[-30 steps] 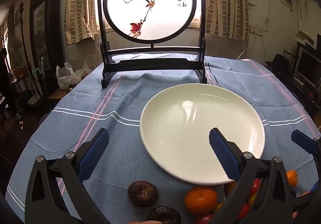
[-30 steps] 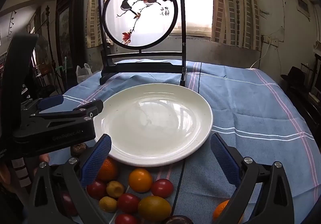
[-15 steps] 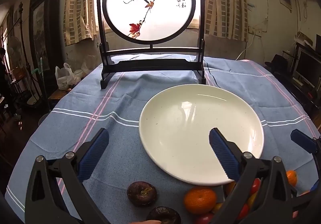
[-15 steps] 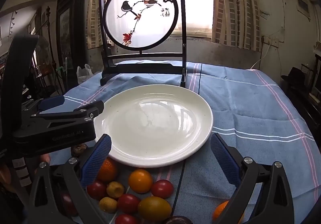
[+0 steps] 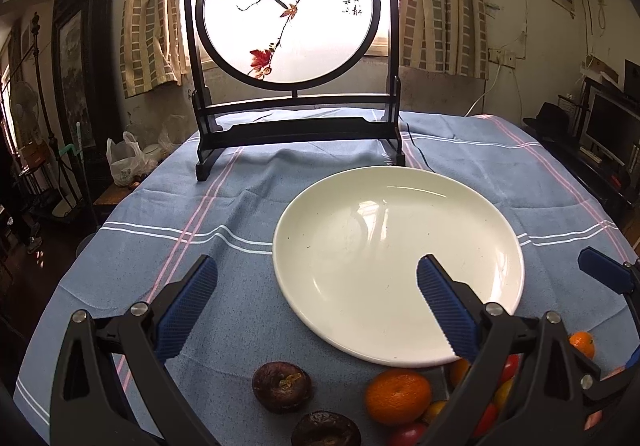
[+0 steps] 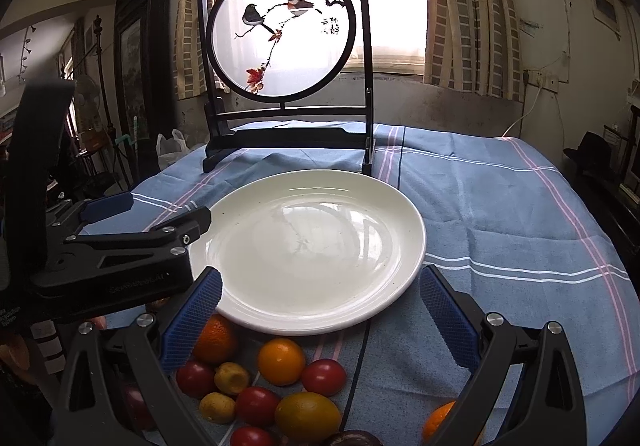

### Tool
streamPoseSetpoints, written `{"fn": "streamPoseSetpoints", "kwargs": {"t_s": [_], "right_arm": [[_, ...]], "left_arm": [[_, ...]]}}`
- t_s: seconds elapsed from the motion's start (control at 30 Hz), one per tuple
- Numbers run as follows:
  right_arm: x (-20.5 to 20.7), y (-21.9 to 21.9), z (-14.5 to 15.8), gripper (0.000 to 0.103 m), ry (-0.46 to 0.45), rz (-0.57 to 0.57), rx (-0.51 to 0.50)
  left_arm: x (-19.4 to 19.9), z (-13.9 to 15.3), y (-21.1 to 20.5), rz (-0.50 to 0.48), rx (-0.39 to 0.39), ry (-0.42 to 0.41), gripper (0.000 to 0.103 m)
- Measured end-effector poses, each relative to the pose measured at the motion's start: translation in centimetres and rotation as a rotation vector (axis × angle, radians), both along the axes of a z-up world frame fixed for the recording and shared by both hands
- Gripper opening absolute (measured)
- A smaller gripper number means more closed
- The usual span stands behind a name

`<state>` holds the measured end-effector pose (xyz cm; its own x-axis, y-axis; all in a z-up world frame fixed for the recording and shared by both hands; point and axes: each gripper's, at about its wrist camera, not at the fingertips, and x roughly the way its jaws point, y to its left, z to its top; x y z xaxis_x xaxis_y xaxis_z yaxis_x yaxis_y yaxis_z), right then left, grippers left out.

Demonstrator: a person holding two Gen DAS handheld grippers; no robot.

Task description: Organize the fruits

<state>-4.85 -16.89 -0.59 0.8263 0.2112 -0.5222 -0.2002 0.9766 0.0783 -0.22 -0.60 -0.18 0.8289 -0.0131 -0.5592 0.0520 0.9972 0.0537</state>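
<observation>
A large empty white plate (image 5: 400,246) (image 6: 312,246) lies on the blue tablecloth. In front of it lie several loose fruits: an orange (image 5: 397,396), two dark brown fruits (image 5: 282,386), red tomatoes (image 6: 323,377), an orange fruit (image 6: 281,360) and small yellow fruits (image 6: 232,378). My left gripper (image 5: 316,302) is open and empty above the plate's near left edge; it also shows at the left of the right wrist view (image 6: 120,246). My right gripper (image 6: 320,310) is open and empty above the fruit pile, its blue pad (image 5: 600,274) showing in the left wrist view.
A black-framed round screen with painted birds (image 5: 292,46) (image 6: 284,58) stands at the table's far side behind the plate. A dark cord (image 6: 360,358) runs under the plate toward me. The striped blue tablecloth (image 6: 500,214) stretches to the right.
Both grippers have drifted very slightly; the view of the screen and plate shifts a little. Both stay open and empty, and no fruit has moved.
</observation>
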Motion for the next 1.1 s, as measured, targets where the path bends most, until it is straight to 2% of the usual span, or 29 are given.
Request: {"fn": "streamPoseSetpoints", "kwargs": {"t_s": [0.13, 0.37, 0.57, 1.1], "right_arm": [[-0.12, -0.1, 0.14, 0.099, -0.001, 0.017, 0.019], [0.42, -0.62, -0.18, 0.099, 0.033, -0.023, 0.026], [0.39, -0.33, -0.21, 0.099, 0.02, -0.071, -0.053], [0.15, -0.12, -0.05, 0.099, 0.023, -0.051, -0.047]], "left_arm": [[0.02, 0.07, 0.29, 0.011, -0.002, 0.0, 0.098], [0.15, 0.04, 0.37, 0.024, 0.007, 0.007, 0.098], [0.2, 0.0, 0.51, 0.042, 0.018, 0.007, 0.098], [0.19, 0.04, 0.59, 0.05, 0.026, 0.009, 0.098]]}}
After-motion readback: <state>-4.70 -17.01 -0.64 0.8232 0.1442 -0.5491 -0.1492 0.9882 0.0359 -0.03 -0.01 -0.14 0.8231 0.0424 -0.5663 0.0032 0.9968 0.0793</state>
